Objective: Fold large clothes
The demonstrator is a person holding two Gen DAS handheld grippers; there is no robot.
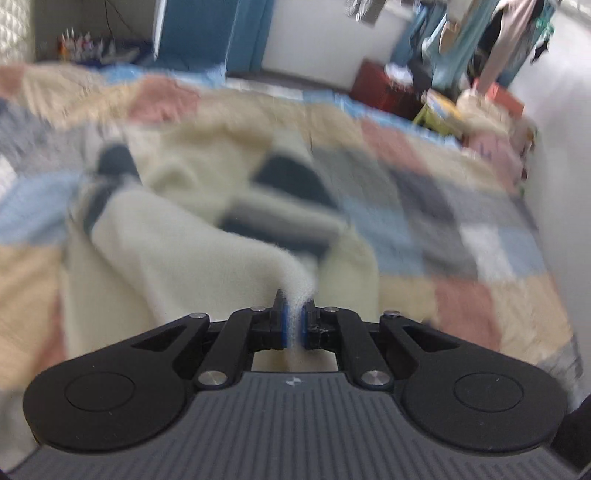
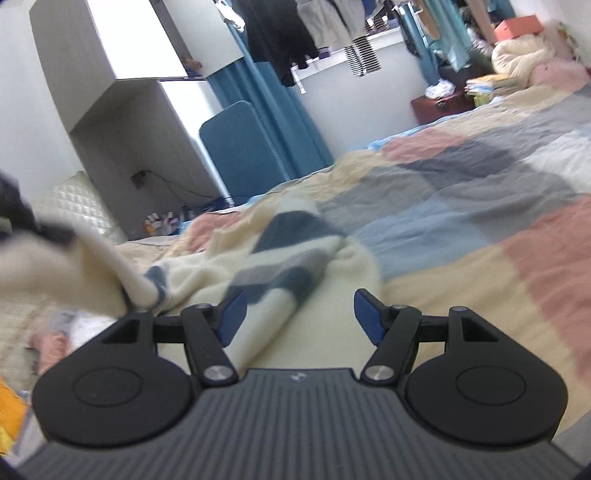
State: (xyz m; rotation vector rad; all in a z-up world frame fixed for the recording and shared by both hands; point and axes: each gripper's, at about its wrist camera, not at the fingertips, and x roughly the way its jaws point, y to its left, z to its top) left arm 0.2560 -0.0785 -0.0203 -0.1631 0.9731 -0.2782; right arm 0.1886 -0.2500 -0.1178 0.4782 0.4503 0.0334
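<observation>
A cream fleece garment (image 1: 177, 243) with dark blue and grey blocks lies crumpled on the bed. My left gripper (image 1: 294, 325) is shut on a pinch of its cream cloth, which stretches away from the blue pads. The left wrist view is blurred by motion. In the right wrist view the same garment (image 2: 295, 266) lies just ahead and under my right gripper (image 2: 299, 317), which is open and empty above the cream cloth. A lifted part of the garment (image 2: 92, 266) rises at the left of that view.
The bed carries a patchwork quilt (image 2: 480, 206) of pink, beige, blue and grey squares. Blue curtains (image 2: 280, 122), a grey cabinet (image 2: 110, 48), hanging clothes (image 2: 317, 29) and boxes (image 1: 384, 88) stand beyond the bed's far edge.
</observation>
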